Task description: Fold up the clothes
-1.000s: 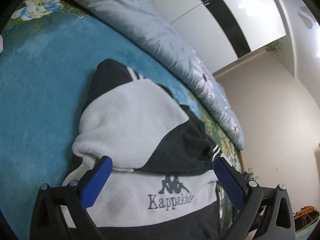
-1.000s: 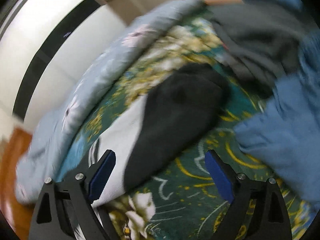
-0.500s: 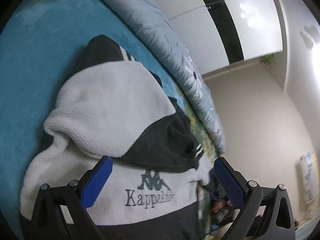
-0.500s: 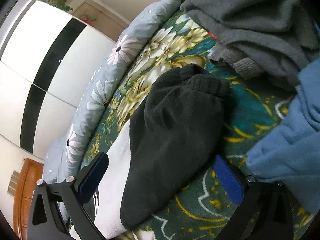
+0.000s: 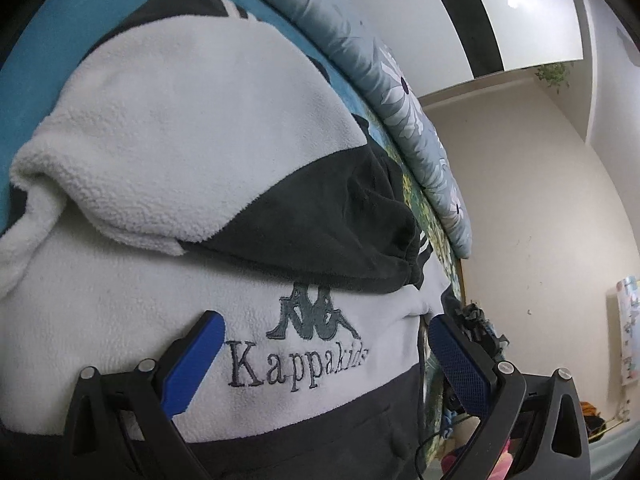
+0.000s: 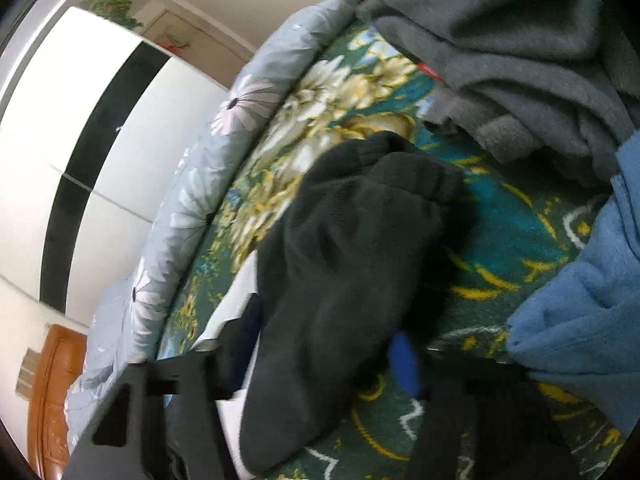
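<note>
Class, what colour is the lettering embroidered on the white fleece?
Dark grey lettering, clearest in the left wrist view.

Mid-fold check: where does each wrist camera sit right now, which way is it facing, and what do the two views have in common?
Left wrist: rides the left gripper, looking down and forward over the white-and-black fleece; its own blue-padded fingers stand wide apart.
Right wrist: rides the right gripper, looking down along the fleece's black sleeve toward a grey garment and a blue garment; its jaws have just been closing around the sleeve.
Shared: the same fleece, the floral quilt and the black-and-white wardrobe.
</note>
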Tool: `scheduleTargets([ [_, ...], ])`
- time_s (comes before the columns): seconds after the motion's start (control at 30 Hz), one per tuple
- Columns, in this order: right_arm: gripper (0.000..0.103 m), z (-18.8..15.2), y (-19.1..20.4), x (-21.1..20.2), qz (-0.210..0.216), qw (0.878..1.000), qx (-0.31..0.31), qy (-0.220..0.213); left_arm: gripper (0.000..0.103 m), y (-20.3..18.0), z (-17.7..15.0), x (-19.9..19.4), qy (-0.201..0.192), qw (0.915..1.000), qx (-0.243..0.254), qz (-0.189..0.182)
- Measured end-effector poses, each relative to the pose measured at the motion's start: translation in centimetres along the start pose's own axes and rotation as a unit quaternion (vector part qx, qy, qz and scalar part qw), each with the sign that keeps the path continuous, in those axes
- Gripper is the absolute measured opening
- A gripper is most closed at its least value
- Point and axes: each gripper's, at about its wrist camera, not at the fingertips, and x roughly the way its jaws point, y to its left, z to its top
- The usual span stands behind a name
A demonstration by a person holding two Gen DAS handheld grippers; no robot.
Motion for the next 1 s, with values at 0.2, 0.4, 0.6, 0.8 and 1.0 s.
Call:
scheduleTargets([
  [0.2, 0.014, 0.0, 0.9, -1.7, 0.005, 0.999, -0.031, -0.024, 0.103, 0.7, 0.3, -0.6, 0.004, 0.9996, -0.019, -0.021],
  [0.4, 0.011, -1.5, 9.9, -5.6, 0.020, 0.982, -0.179, -0.062, 0.103, -0.8, 0.6, -3.1, -0.020, 0.9996, -0.007, -0.017],
  [0.6, 0.010, -8.5, 22.2, -9.3, 0.083, 0.928, -0.357, -0.062, 0.103, -2.5, 1.2, -9.8, -0.107, 0.9930, 0.046, 0.021],
  [0.8, 0.010, -18.2, 31.4, -9.7, 0.149, 0.874, -0.462, -0.020, 0.103, -0.8, 1.7, -16.4, -0.187, 0.9797, 0.033, 0.065],
  [1.0, 0.009, -29.6, 36.1, -7.2, 0.183, 0.824, -0.535, 0.038, 0.103, 3.3, 1.9, -20.9, -0.224, 0.9730, -0.039, 0.042],
])
